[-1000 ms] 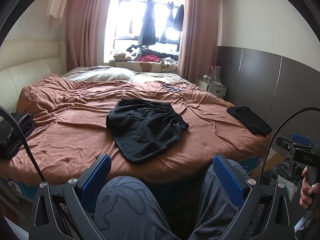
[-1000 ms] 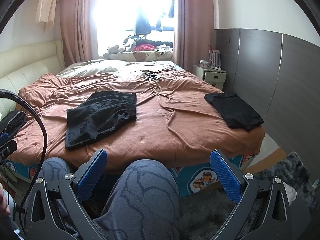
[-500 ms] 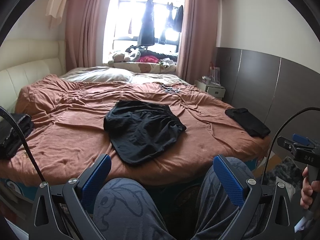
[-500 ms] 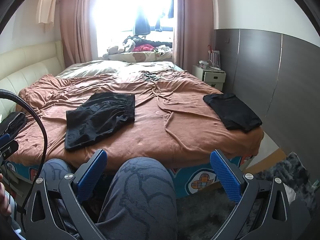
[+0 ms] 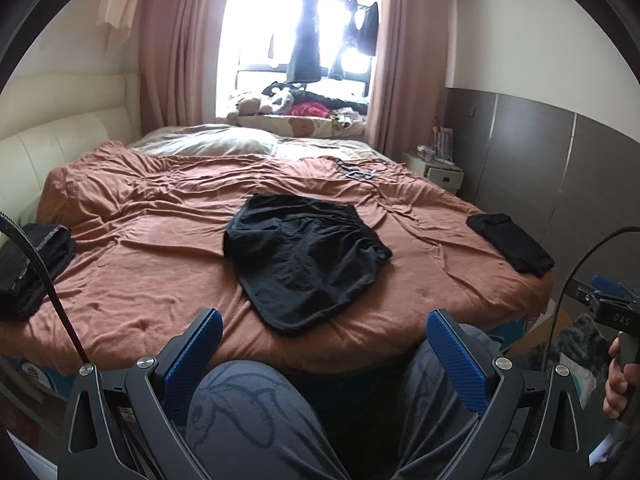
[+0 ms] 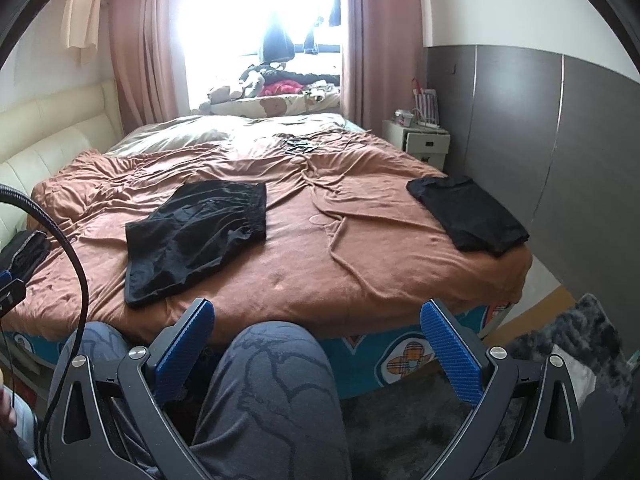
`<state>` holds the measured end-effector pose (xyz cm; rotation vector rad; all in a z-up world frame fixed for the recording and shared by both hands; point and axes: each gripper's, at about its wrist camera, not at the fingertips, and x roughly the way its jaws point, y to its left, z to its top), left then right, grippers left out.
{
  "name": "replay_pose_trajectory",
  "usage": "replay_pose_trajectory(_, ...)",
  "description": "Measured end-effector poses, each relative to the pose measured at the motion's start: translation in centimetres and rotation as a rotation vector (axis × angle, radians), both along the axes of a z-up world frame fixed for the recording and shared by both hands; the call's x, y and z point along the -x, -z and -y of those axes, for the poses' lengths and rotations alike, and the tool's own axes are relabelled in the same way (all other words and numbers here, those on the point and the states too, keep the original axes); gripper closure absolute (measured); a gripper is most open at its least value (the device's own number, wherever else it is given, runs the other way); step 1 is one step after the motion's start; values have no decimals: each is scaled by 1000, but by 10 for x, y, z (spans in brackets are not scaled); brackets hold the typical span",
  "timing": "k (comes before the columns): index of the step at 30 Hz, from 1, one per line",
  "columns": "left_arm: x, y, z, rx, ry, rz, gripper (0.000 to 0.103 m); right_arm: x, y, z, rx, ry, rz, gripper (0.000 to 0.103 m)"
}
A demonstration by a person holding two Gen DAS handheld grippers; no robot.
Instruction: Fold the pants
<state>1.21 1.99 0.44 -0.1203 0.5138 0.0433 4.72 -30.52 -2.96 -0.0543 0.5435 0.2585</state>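
Note:
Black pants [image 5: 304, 264] lie rumpled and spread flat on the brown bedspread [image 5: 152, 264], near the front edge of the bed; they also show in the right wrist view [image 6: 196, 240], left of centre. My left gripper [image 5: 324, 320] is open and empty, held over the person's knees short of the bed edge. My right gripper [image 6: 318, 312] is open and empty, also short of the bed, to the right of the pants.
A folded black garment [image 6: 468, 212] lies at the bed's right front corner. A dark pile [image 5: 28, 264] sits at the left edge. Cables [image 5: 356, 172] lie far back on the bed. A nightstand [image 6: 420, 140] stands by the grey wall. A dark rug [image 6: 580, 344] covers the floor.
Both views have risen a little and edged toward the bed; the pants sit slightly lower and nearer. Both grippers stay open and empty.

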Motion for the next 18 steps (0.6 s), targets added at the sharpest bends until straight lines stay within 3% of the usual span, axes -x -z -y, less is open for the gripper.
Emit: replay_pose_trajectory(18,-46,26,-35,60,-20,-58,5,-46,11,-22,27,10,-60,0)
